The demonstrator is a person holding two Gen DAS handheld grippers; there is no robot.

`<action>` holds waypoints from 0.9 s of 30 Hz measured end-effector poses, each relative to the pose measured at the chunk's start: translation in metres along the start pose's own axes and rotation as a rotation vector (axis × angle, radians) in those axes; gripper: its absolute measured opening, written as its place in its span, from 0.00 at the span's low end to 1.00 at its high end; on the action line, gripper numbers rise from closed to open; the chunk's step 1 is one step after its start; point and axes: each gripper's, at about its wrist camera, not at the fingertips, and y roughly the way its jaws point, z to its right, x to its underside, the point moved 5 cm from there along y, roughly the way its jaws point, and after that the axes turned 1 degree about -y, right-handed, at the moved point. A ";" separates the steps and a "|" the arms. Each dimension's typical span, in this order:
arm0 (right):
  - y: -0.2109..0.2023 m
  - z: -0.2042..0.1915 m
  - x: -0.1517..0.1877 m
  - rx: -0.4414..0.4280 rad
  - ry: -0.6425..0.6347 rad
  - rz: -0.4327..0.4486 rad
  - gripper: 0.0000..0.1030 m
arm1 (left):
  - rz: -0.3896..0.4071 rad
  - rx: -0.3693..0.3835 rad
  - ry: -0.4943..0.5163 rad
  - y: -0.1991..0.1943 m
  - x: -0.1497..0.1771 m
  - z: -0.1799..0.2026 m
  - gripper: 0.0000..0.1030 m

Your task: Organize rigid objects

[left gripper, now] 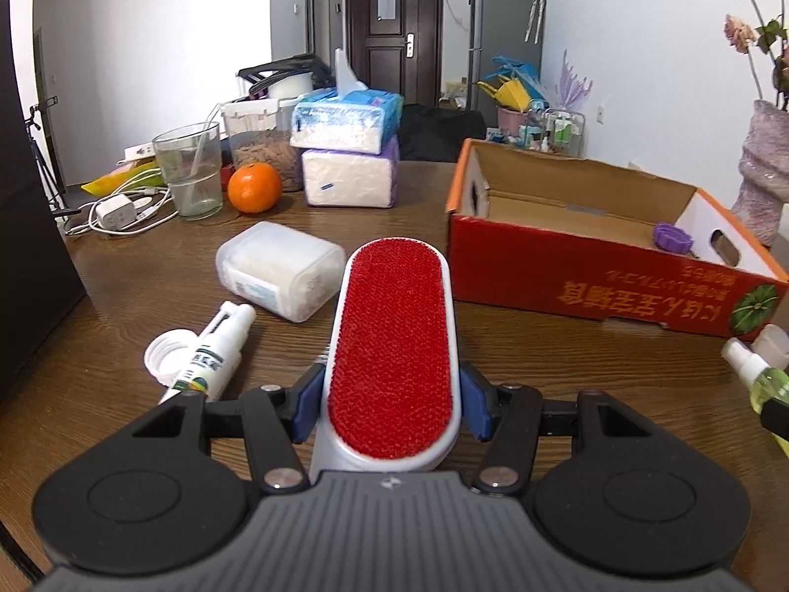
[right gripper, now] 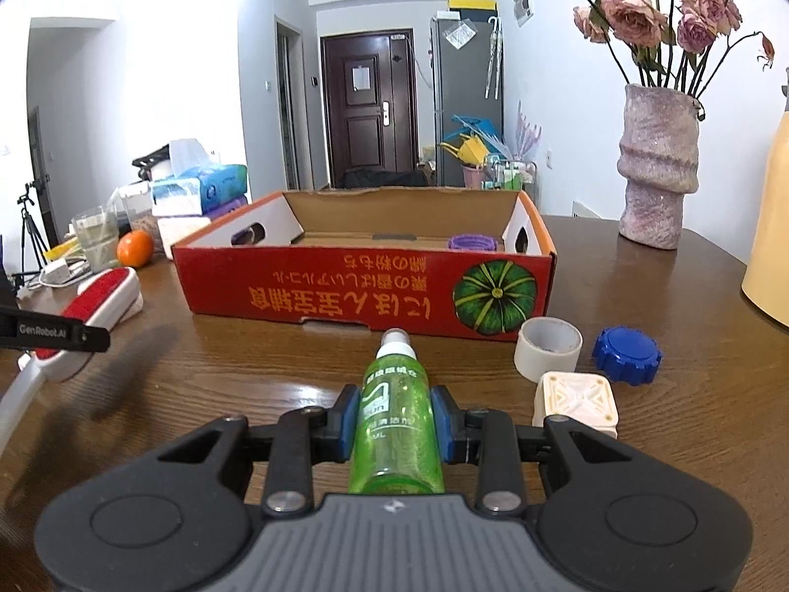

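The wooden table runs out of frame on every side, glossy and brown. On it stands a red cardboard box, open-topped, with a small purple ribbed cap half hidden behind its front wall. The left gripper is clamped on a lint brush, a long oval of rough red pile whose handle is hidden below. The right gripper is clamped on a clear green spray bottle, pointing at the box.
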 end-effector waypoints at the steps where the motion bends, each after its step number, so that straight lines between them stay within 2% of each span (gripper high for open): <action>1: -0.001 0.000 -0.001 -0.003 0.001 0.005 0.29 | 0.002 0.006 -0.002 -0.002 0.000 0.003 0.55; 15: -0.020 0.001 -0.026 -0.037 0.020 0.098 0.29 | 0.030 0.071 0.009 -0.020 -0.010 0.050 0.55; 27: -0.026 0.000 -0.056 -0.048 0.009 0.161 0.29 | 0.074 0.100 0.001 -0.024 -0.040 0.077 0.55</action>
